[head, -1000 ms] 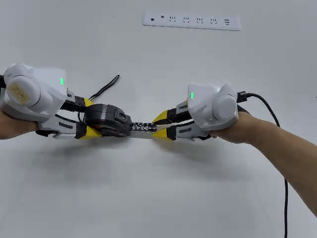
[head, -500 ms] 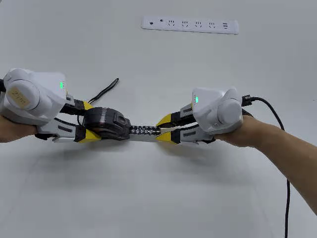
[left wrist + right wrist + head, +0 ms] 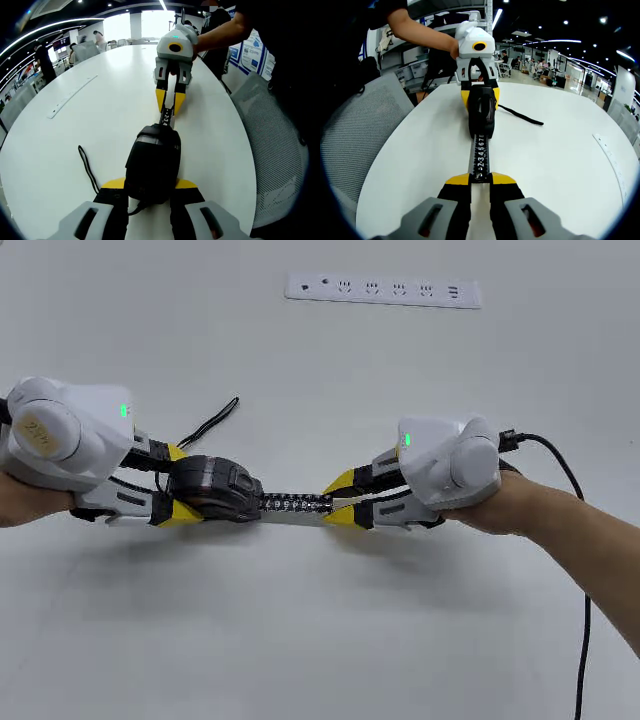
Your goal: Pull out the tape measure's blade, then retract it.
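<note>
Over the table [image 3: 320, 640], a tape measure [image 3: 215, 487] is held between two grippers.
Its case is clamped at the left by the left gripper's [image 3: 182, 481] fingers; the short drawn-out blade [image 3: 295, 503] is pinched by the right gripper's [image 3: 337, 500] fingers.

white oval table [image 3: 300, 640], power strip [image 3: 383, 289], mesh chair [image 3: 355, 142], ceiling lights [image 3: 603, 20]

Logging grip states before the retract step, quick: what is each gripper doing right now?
Left gripper: closed, holding the tape measure by its case.
Right gripper: closed, holding the end of the partly drawn-out blade.
</note>
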A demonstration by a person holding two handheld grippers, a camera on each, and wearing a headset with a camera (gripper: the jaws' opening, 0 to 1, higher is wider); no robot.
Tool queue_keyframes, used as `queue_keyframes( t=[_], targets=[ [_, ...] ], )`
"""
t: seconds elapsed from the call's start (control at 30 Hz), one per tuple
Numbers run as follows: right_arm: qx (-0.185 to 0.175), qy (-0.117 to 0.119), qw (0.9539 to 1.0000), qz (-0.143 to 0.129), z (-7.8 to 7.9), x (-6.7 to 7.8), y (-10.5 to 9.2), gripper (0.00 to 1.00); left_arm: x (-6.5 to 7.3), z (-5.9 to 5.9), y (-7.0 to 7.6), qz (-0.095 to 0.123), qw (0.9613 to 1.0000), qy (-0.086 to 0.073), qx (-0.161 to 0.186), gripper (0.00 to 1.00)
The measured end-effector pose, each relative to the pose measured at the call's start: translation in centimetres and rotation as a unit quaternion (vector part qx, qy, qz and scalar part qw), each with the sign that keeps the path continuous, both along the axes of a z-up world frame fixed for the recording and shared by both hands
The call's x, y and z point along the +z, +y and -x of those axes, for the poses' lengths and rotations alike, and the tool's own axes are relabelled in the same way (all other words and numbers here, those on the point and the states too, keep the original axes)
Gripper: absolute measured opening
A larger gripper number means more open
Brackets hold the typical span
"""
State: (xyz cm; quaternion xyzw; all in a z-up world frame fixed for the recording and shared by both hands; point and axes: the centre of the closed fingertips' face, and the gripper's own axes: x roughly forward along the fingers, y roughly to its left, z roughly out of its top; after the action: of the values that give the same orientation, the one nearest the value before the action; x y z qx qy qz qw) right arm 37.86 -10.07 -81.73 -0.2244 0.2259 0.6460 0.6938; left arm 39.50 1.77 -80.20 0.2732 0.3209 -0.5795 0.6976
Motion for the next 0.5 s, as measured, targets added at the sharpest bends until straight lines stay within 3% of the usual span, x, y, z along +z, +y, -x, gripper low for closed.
queue_keyframes(
  t=[0.5],
  targets=[
    [0.001,-0.001,1.0,0.003,0.0,-0.06,-1.02,0.11,0.0,-0.01,-0.05,0.0,1.0,-0.001,0.001,0.29]
  ],
)
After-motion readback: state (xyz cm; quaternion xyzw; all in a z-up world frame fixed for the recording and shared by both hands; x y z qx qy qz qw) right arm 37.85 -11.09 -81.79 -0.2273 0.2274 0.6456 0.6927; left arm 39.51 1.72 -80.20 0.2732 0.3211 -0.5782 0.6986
